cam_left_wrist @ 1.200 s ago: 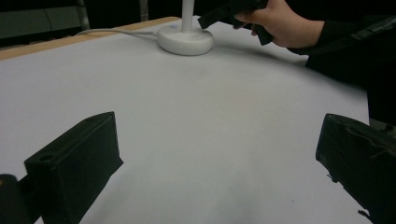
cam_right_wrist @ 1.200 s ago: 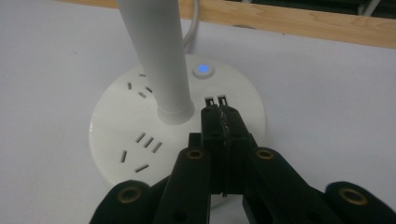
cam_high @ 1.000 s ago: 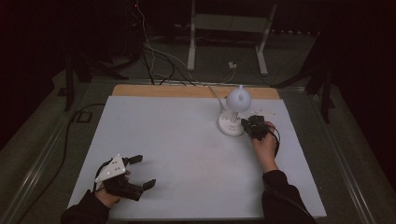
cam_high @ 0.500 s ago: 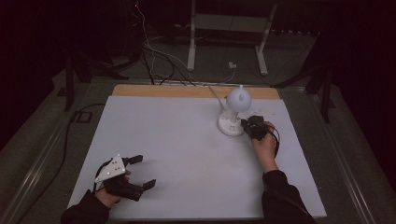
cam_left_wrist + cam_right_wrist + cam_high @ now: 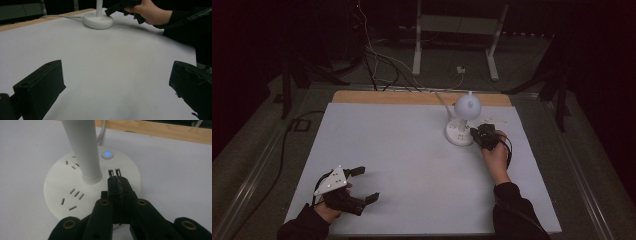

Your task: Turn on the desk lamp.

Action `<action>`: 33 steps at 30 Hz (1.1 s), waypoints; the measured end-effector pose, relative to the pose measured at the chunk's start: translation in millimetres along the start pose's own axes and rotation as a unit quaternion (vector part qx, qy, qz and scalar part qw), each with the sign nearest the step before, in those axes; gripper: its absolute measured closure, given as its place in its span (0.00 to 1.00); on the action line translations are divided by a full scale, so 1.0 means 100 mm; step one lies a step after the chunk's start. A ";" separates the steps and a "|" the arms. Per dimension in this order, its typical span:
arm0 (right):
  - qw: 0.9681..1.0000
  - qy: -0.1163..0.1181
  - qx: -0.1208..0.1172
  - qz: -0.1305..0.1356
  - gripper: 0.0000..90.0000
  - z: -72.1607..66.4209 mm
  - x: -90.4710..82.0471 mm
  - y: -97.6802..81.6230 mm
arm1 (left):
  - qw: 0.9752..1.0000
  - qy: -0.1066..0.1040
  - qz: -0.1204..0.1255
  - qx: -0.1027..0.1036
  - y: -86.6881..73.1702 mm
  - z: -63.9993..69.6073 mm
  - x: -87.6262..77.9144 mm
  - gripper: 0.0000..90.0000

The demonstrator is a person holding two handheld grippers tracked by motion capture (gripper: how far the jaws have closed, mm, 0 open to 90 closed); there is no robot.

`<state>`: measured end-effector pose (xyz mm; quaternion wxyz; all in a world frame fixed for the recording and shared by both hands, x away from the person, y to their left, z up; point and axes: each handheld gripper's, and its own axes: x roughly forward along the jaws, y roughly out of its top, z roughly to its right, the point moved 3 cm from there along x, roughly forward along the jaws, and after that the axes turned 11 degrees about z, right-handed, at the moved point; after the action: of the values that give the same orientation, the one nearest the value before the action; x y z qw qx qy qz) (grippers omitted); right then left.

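Table (image 5: 412,150): a wide white top with a wooden strip along its far edge; the high view takes in all of it, while each gripper view catches just a patch.
Lamp (image 5: 464,117): white, standing toward the table's far right; from above, its round head covers part of the base.
Lamp base (image 5: 92,187): the right gripper view brings out its sockets, two small ports and a blue-lit button (image 5: 107,154); the stem is cut off at the top there, and in the left gripper view too.
Right gripper (image 5: 117,180): clenched with nothing between the jaws, tips over the base just by the ports; whether they touch the base I cannot tell.
Left gripper (image 5: 364,185): released, jaws wide apart, low at the table's near left corner, well apart from the lamp.
Right hand (image 5: 147,11): seen side-on from the left gripper view, partly cut off at the top.
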<state>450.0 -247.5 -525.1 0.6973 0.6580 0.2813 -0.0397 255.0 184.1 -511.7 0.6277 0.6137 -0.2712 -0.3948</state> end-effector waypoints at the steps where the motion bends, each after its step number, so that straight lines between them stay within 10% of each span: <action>1: 1.000 0.001 0.002 -0.001 1.00 0.00 0.00 0.00 | 1.000 0.000 0.000 0.000 0.00 0.00 0.00 0.00; 15: 0.998 0.048 -0.037 0.036 0.64 -0.04 -0.12 0.11 | 1.000 0.000 0.002 -0.001 0.00 -0.01 0.00 0.00; 24: 0.996 0.088 -0.017 0.028 0.36 -0.04 -0.22 0.11 | 1.000 0.001 0.001 -0.001 0.00 0.00 0.00 0.00; 30: 0.988 0.155 -0.016 0.010 0.00 -0.06 -0.33 0.10 | 1.000 0.001 0.001 -0.001 0.00 0.00 0.00 0.00; 33: 0.984 0.179 -0.019 0.004 0.00 -0.07 -0.40 0.11 | 1.000 0.001 0.002 -0.001 0.00 -0.01 0.00 0.00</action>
<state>418.9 -251.6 -497.1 0.6485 0.6420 0.3997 0.0873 255.5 184.5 -511.4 0.6292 0.6127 -0.2715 -0.3936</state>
